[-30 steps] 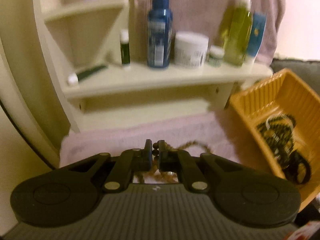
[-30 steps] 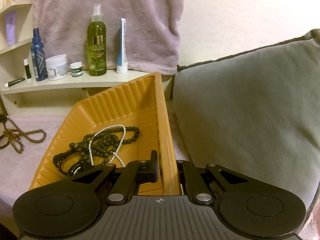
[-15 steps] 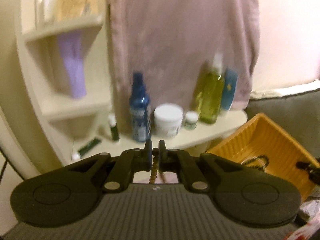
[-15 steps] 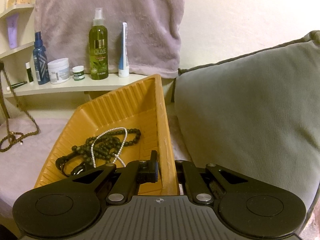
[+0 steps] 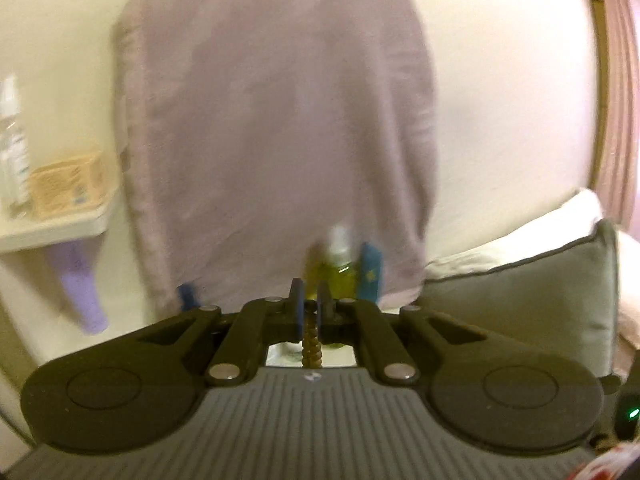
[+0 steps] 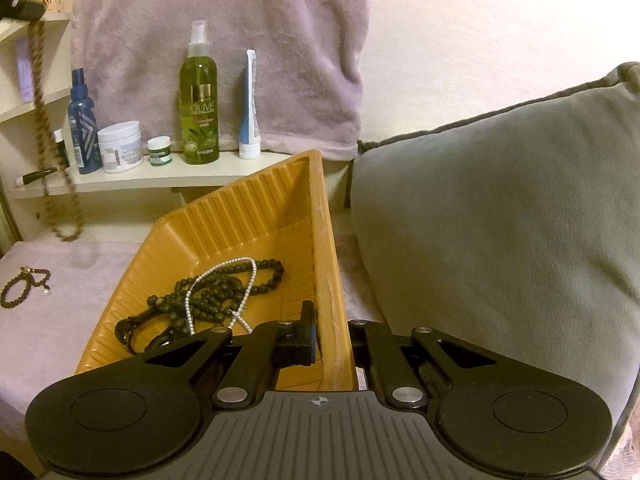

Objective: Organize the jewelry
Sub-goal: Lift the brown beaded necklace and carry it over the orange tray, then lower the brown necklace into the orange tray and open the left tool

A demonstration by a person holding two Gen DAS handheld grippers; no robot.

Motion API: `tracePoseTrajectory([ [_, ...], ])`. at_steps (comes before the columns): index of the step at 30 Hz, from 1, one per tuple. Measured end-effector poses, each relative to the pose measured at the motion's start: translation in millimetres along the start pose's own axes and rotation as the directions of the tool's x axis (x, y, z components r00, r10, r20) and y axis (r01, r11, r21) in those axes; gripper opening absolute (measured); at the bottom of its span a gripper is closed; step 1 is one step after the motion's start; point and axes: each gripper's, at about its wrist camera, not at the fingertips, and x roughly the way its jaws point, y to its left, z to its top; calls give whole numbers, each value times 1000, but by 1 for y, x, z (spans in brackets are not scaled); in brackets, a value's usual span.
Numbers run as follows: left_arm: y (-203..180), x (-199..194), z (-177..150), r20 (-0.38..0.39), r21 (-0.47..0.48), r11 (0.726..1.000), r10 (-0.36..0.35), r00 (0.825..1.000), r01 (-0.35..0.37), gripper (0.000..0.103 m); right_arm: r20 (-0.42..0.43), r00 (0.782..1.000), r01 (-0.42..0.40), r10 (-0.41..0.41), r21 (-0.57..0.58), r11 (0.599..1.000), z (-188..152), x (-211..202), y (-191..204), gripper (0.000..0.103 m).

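Brown bead strand (image 5: 311, 346) pinched in left gripper (image 5: 308, 306), fingers closed on it; in right view it hangs (image 6: 42, 128) long, left of the tray (image 6: 256, 216), its bottom loop seemingly clear of the pink cloth (image 6: 60, 300). Right gripper (image 6: 334, 338) clamps the tray's right wall, one finger inside, the other outside. In tray: dark beads (image 6: 212, 294), pearl strand (image 6: 244, 280). Small bracelet (image 6: 22, 290) lies left of tray on the cloth. Cushion (image 6: 500, 220) right of tray, shelf (image 6: 160, 178) with bottles behind it.

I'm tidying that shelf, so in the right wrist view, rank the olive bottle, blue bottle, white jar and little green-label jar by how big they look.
1. olive bottle
2. blue bottle
3. white jar
4. green-label jar
All stand on one shelf, so nearness hardly skews this.
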Motion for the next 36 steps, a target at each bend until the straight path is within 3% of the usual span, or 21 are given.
tracePoseTrajectory([
  [11,-75,35,14,-16,41,979,-199,980,200,4,3,1000,-6,6,10,1000,1,-1,-1,6],
  [18,-106,83,-17,-140,47,966,-247,959,255,4,-1,1000,-8,8,19,1000,0,0,-4,6],
  [28,-101,129,-81,-298,-5,970,-235,925,244,6,-14,1000,-9,10,31,999,0,3,-6,5],
  [36,-75,129,-78,-284,-37,982,-188,940,185,15,-22,1000,-5,5,33,999,-1,5,-6,5],
])
